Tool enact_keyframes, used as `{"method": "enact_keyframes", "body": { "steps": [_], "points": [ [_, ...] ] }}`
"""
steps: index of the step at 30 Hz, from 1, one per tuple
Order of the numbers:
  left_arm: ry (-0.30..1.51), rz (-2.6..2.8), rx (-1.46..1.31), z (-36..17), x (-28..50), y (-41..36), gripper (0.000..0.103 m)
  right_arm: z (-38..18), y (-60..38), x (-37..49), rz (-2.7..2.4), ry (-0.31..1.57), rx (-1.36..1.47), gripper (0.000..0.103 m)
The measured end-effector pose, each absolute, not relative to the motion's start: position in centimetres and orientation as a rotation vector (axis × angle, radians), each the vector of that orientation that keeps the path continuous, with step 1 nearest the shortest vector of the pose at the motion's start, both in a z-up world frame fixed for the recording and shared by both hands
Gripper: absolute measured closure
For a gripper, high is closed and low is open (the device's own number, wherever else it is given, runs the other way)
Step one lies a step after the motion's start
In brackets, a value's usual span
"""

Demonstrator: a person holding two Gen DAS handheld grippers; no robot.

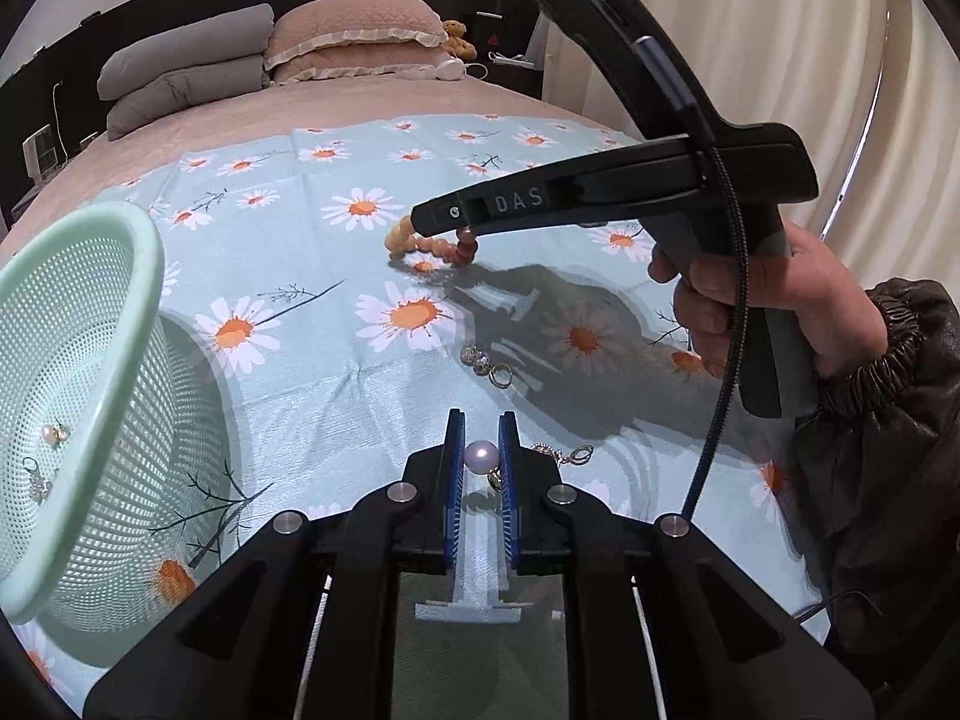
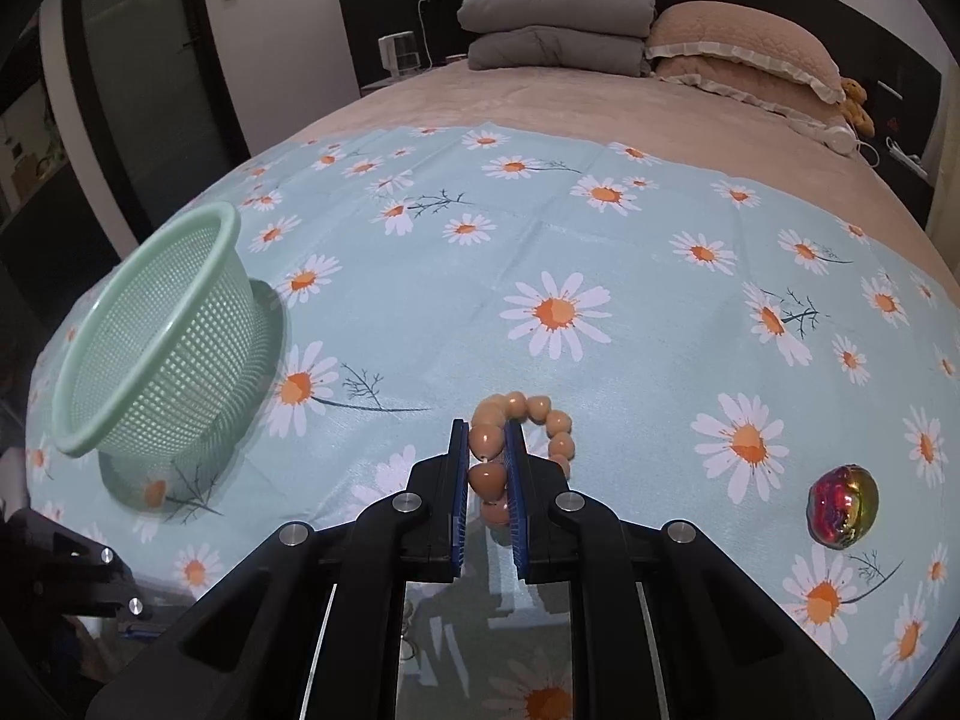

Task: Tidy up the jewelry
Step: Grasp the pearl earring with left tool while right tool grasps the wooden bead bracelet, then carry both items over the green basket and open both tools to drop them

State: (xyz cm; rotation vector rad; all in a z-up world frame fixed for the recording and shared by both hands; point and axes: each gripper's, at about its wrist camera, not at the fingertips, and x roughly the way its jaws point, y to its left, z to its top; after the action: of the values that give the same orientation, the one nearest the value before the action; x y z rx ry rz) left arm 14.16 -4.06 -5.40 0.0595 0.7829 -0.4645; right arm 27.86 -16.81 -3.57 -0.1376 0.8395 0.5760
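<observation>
My left gripper [image 1: 482, 420] is shut on a pearl earring [image 1: 482, 455], its pearl pinched between the blue pads just above the daisy-print cloth [image 1: 336, 372]. The mint mesh basket [image 1: 144, 252] stands close on the left, tilted in this view; inside lie a pearl earring [image 1: 54, 433] and a silver earring [image 1: 37, 477]. In the right wrist view my right gripper [image 2: 486, 429] is shut on an orange bead bracelet [image 2: 543, 408], whose loop hangs off to the right. From the left wrist view, that right gripper [image 1: 420, 222] holds the bracelet [image 1: 420, 249] slightly above the cloth.
Loose on the cloth are a silver bead piece [image 1: 483, 363] and a small ring earring [image 1: 573, 455]. An iridescent round stone [image 2: 843, 507] lies at the right. The basket [image 2: 162, 348] sits far left. Grey quilts [image 2: 552, 30] and pillows [image 2: 744, 42] are at the headboard.
</observation>
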Motion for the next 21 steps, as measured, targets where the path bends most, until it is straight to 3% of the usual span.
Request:
{"method": "enact_keyframes", "body": {
  "steps": [21],
  "points": [
    [0.599,-0.332,0.057,3.1,11.7,2.4,0.092,6.9,-14.5,19.5,0.596,0.643,-0.244,0.092]
  ]
}}
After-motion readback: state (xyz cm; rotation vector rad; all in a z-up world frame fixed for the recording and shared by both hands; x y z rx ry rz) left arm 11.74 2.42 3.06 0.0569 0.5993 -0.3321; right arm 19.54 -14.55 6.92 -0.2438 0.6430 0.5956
